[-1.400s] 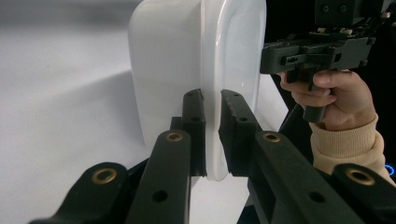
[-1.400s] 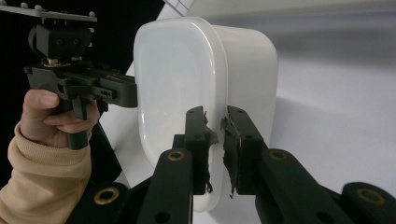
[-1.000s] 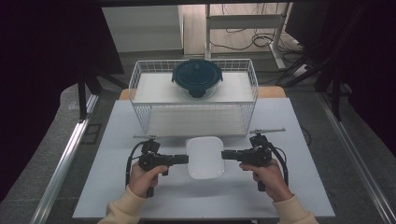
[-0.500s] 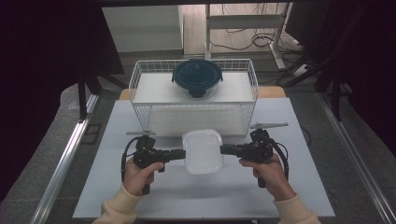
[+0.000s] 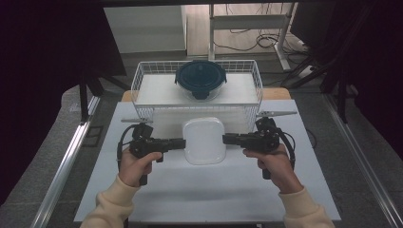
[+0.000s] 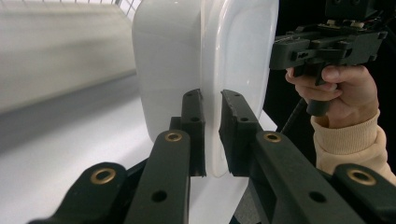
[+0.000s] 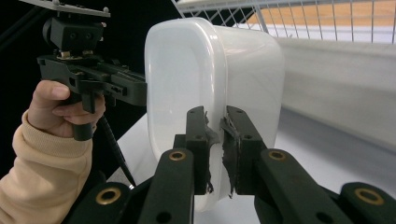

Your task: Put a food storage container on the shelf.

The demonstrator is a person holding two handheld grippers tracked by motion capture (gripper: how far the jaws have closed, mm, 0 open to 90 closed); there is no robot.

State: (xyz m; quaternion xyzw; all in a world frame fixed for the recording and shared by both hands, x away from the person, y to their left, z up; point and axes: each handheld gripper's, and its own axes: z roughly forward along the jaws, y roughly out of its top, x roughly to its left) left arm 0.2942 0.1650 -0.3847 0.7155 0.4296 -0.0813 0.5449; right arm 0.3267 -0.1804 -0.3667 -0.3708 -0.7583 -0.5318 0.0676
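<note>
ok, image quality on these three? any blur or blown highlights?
High view: sharp table, dark surroundings. Left gripper view: white container nearly blown out, background table soft. Right gripper view: container well exposed, wire basket behind slightly soft.

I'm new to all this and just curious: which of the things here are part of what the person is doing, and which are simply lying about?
In use:
- white lidded container, pinched by its rim on both sides
- left gripper
- right gripper

Lying about:
- wire basket behind the container
- dark round lidded bowl inside that basket
- white table
</note>
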